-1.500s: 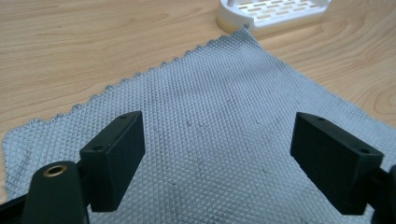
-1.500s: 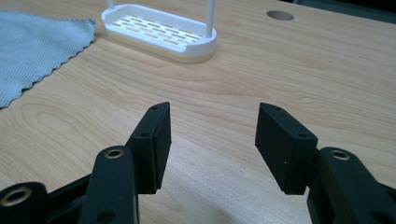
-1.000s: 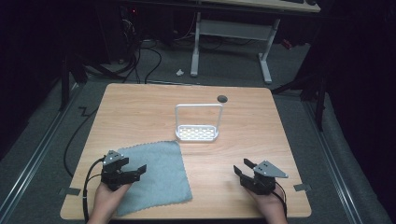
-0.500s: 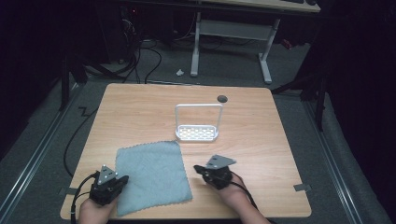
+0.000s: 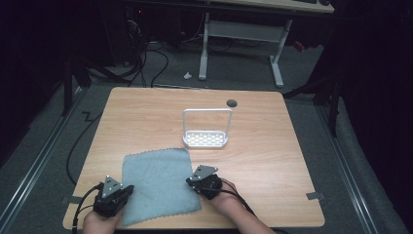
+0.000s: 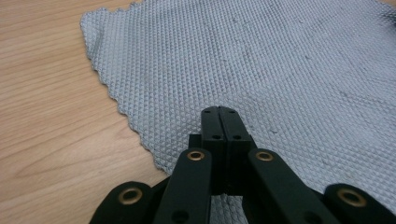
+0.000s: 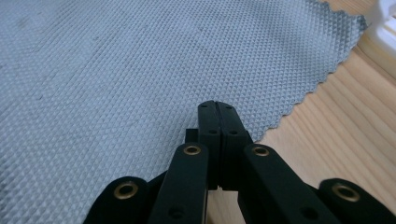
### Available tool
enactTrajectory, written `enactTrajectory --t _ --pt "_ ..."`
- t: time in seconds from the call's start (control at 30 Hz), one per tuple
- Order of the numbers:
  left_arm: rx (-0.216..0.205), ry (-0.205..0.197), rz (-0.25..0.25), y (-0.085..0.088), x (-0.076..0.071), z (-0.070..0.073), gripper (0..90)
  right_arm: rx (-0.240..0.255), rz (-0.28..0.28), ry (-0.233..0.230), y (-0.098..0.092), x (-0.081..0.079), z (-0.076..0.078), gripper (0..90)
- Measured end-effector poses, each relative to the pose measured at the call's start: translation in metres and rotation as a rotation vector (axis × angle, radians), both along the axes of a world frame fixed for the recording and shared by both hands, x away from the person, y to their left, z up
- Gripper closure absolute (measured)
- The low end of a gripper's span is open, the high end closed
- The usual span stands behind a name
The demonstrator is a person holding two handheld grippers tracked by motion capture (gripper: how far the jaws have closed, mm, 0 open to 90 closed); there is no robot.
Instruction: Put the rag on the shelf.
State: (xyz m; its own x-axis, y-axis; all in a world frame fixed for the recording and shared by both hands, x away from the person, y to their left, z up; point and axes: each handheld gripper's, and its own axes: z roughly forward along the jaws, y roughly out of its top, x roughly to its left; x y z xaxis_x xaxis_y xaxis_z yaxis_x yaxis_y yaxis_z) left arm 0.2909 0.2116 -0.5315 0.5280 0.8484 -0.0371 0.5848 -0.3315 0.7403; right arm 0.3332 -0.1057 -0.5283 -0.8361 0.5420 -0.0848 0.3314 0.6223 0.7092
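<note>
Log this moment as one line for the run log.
left tongs: shut, over cloth near left edge | right tongs: shut, at cloth right edge | cloth: flat | white rack: untouched

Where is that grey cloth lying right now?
In the high view the grey cloth lies flat on the table's near-left part, between the left gripper and right gripper, just in front of the white rack.

Lab or workshop space: dark room, grey carpet floor (image 5: 53,146), cables (image 5: 151,63) tangled at upper left, white desk frame (image 5: 241,36) at top, wooden counter (image 5: 272,146) mid-frame.
</note>
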Motion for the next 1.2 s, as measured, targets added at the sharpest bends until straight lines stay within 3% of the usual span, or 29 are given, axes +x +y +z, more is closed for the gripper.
enactTrajectory --t 0.17,0.47,0.6,0.8,0.97,1.0,1.03,1.1,1.13,1.2 --pt "0.002 0.017 -0.102 -0.022 0.007 0.002 88.9 -0.015 -0.029 -0.014 -0.023 -0.017 0.001 90.0" --pt "-0.006 0.037 -0.294 -0.079 0.018 0.004 87.5 0.004 -0.175 0.011 -0.086 -0.043 0.002 90.0" --pt "0.000 0.034 -0.344 -0.098 0.019 0.004 85.9 0.008 -0.226 0.019 -0.107 -0.052 0.003 90.0" --pt "-0.003 0.026 -0.373 -0.108 0.021 0.003 87.1 0.008 -0.263 0.022 -0.122 -0.061 0.003 90.0" --pt "0.002 0.021 -0.375 -0.109 0.021 0.003 87.1 -0.009 -0.250 0.017 -0.121 -0.060 0.004 90.0" --pt "0.006 0.006 -0.356 -0.110 0.022 0.004 86.6 -0.015 -0.251 0.007 -0.121 -0.058 0.004 90.0" --pt "0.013 -0.049 -0.330 -0.111 0.022 0.006 79.5 -0.005 -0.265 -0.003 -0.121 -0.054 0.005 90.0" --pt "0.003 -0.101 -0.288 -0.112 0.031 0.011 73.4 0.050 -0.292 -0.004 -0.122 -0.041 0.008 88.8" --pt "0.007 -0.101 -0.272 -0.113 0.037 0.012 72.8 0.056 -0.307 -0.014 -0.121 -0.034 0.009 88.2" --pt "0.036 -0.047 -0.247 -0.115 0.047 0.009 72.7 0.068 -0.327 -0.008 -0.121 -0.023 0.009 86.6"
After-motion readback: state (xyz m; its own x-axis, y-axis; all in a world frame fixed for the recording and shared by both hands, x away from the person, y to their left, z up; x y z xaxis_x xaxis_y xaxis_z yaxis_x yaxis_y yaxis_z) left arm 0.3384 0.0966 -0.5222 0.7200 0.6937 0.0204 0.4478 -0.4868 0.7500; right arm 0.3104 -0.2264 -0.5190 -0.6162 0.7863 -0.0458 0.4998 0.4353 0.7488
